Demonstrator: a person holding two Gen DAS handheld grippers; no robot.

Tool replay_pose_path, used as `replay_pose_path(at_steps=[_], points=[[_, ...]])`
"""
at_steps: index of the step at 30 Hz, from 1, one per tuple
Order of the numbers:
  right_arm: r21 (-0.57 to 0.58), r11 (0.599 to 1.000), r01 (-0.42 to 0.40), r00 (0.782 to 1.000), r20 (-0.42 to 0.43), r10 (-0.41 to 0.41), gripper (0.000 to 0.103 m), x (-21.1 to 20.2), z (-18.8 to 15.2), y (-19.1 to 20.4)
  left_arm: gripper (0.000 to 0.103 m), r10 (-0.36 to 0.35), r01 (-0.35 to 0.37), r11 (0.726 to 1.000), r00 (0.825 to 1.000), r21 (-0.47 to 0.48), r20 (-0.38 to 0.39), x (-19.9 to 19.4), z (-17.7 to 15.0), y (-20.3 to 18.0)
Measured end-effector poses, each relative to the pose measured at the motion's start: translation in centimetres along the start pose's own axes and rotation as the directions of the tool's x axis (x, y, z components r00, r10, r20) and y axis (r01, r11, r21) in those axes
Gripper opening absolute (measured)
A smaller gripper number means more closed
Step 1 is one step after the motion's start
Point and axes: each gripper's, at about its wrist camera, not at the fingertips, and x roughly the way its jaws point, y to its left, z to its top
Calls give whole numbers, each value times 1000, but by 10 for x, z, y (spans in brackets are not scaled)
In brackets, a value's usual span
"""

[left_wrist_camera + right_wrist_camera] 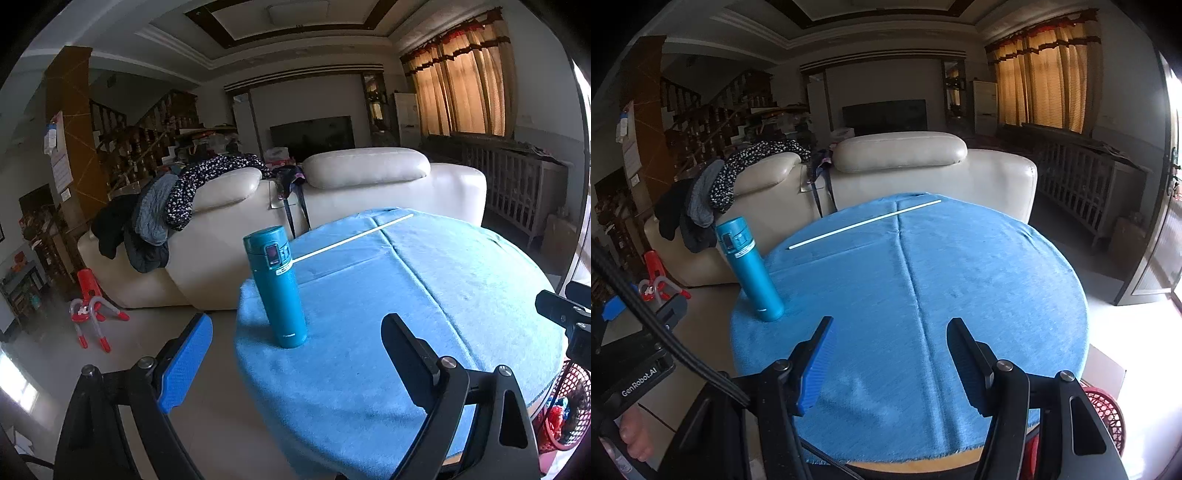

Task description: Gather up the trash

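While both my grippers, left point(297, 354) and right point(890, 360), hang spread and empty, white stick point(865, 223) lies flat on blue cloth point(960, 280). Long axis diagonal: near-left to far-right. Teal bottle point(748, 267) upright, near its left end.

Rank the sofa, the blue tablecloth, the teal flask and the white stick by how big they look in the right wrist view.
1. blue tablecloth, though nearness inflates it
2. sofa
3. teal flask
4. white stick, longer than the flask but far thinner

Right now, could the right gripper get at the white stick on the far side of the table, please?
Probably yes. The right gripper is open, and the blue cloth between it and the stick is bare; the flask stands off to the left.
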Motion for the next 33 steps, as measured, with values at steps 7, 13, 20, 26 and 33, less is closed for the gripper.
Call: replay_pose_path(at_steps=[7, 13, 20, 26, 33], points=[[18, 1000, 11, 1000, -2, -11, 65, 8, 5, -11, 93, -18, 18, 1000, 1000, 16, -20, 11, 9, -12], [34, 999, 23, 999, -24, -23, 65, 19, 0, -20, 93, -46, 47, 999, 998, 26, -48, 23, 13, -24], [59, 998, 20, 999, -43, -17, 65, 36, 2, -32, 93, -71, 76, 996, 993, 47, -90, 42, 17, -39], [37, 999, 37, 999, -40, -35, 65, 59, 2, -40, 93, -102, 109, 993, 987, 48, -125, 71, 20, -60], [56, 996, 73, 997, -42, -71, 65, 105, -7, -77, 93, -144, 148, 989, 980, 18, -137, 131, 19, -92]])
